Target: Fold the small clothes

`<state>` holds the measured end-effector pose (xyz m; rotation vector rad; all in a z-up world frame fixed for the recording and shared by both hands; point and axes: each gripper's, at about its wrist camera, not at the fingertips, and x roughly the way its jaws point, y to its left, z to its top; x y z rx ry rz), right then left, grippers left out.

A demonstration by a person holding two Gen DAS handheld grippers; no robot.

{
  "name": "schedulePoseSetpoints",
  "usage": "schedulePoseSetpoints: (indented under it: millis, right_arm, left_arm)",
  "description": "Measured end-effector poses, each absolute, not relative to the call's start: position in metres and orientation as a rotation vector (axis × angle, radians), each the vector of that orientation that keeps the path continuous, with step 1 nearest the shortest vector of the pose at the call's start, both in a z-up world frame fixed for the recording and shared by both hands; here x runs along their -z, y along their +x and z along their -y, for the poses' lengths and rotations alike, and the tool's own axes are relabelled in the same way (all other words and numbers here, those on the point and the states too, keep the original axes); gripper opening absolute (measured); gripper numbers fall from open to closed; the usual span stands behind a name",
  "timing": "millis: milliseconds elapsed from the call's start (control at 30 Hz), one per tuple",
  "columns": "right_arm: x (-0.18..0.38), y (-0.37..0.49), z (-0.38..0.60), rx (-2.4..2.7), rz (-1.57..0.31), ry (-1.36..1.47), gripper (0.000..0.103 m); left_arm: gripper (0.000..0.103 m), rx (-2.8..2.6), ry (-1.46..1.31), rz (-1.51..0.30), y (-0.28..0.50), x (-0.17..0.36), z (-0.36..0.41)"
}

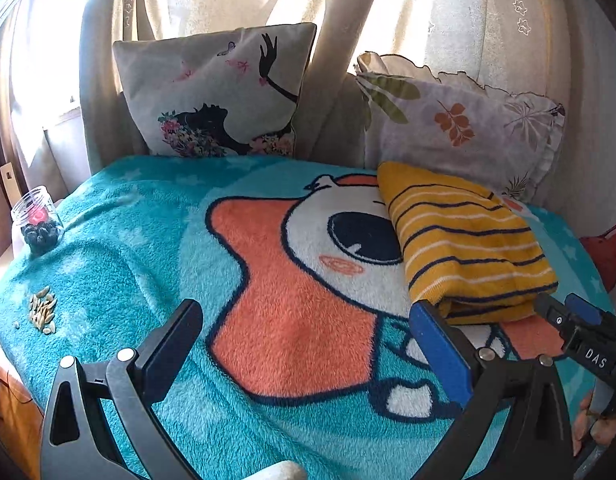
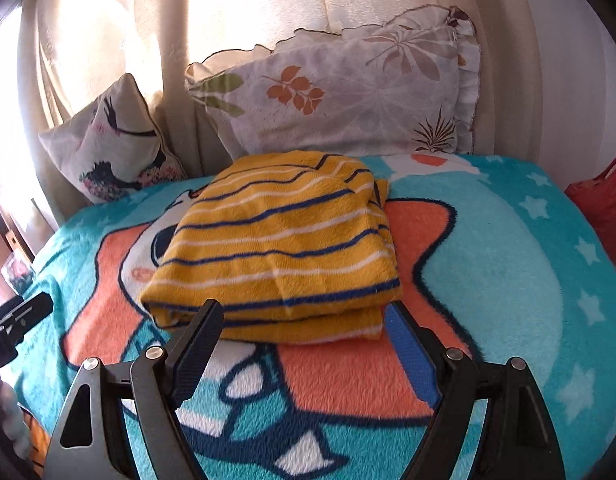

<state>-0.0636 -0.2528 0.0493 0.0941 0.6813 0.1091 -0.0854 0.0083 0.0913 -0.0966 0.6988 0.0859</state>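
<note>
A yellow garment with navy and white stripes (image 2: 276, 248) lies folded in a thick rectangle on the teal cartoon blanket (image 2: 487, 260). My right gripper (image 2: 304, 310) stands open just in front of the garment's near folded edge, its tips at that edge and its pads not pressing on the cloth. In the left wrist view the same garment (image 1: 467, 240) sits to the right. My left gripper (image 1: 306, 314) is wide open over bare blanket (image 1: 128, 240), with only its blue-padded right finger (image 1: 439, 352) close to the garment's near left corner. The right gripper's tip (image 1: 575, 320) shows beside it.
Two pillows lean against the curtain at the back: one with a silhouette print (image 1: 216, 96) and one with a leaf print (image 1: 459, 124). A small glass jar (image 1: 36, 220) and a scatter of seeds (image 1: 44, 310) sit at the blanket's left edge. Something red (image 2: 603, 204) lies off the right side.
</note>
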Motion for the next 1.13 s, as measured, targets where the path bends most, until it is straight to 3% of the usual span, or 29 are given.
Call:
schedulePoseSetpoints:
  millis: [1133]
  right_arm:
    - [-0.018, -0.064, 0.219, -0.088, -0.765, -0.02, 0.087]
  left_arm:
    - [0.103, -0.004, -0.108, -0.867, -0.07, -0.043, 0.011]
